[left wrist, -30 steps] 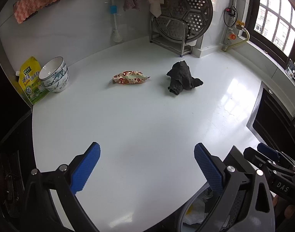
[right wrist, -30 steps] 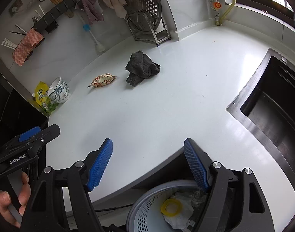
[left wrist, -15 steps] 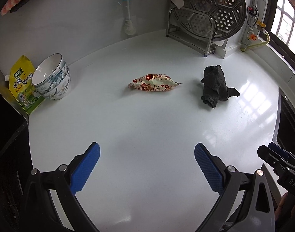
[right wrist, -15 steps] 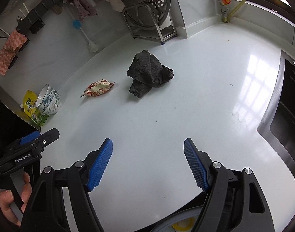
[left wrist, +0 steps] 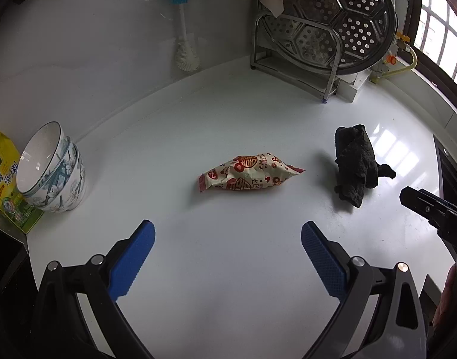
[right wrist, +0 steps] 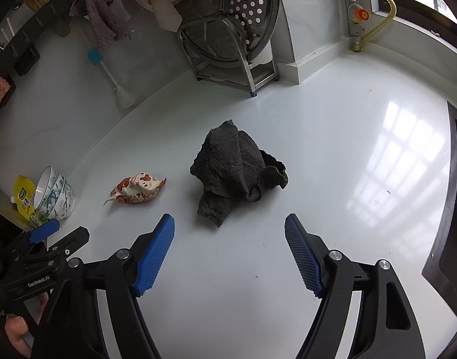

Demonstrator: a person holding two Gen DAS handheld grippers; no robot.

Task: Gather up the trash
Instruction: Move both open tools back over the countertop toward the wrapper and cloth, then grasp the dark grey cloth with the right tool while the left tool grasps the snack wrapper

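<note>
White kitchen counter [left wrist: 228, 284] fills both views, glossy under window glare, with a perforated steamer tray [left wrist: 333, 21] propped in a metal rack at the back wall. On the bare middle of it lies the snack wrapper [left wrist: 250, 173], red-and-cream, flat on the surface, and that looks to be the trash in play. From the left gripper [left wrist: 227, 257] it sits dead ahead at twelve o'clock, apart from the tips, its long axis running from about nine to three, crosswise to the line of approach. The jaws stand spread wide and carry nothing. The right gripper [right wrist: 229, 249], jaws likewise parted and empty, faces the crumpled dark cloth [right wrist: 237, 170] at twelve o'clock, while the snack wrapper [right wrist: 135, 190] lies off at ten o'clock from it, beside the cloth but not touching. So the left hand looks the better lined up and the nearer. Judging by that crosswise lie, the left jaws would span the packet's length as they stand, so a turn of the wrist to pinch across its narrow width seems the likely need. Stacked bowls [left wrist: 53, 173] sit well clear at nine o'clock.
</note>
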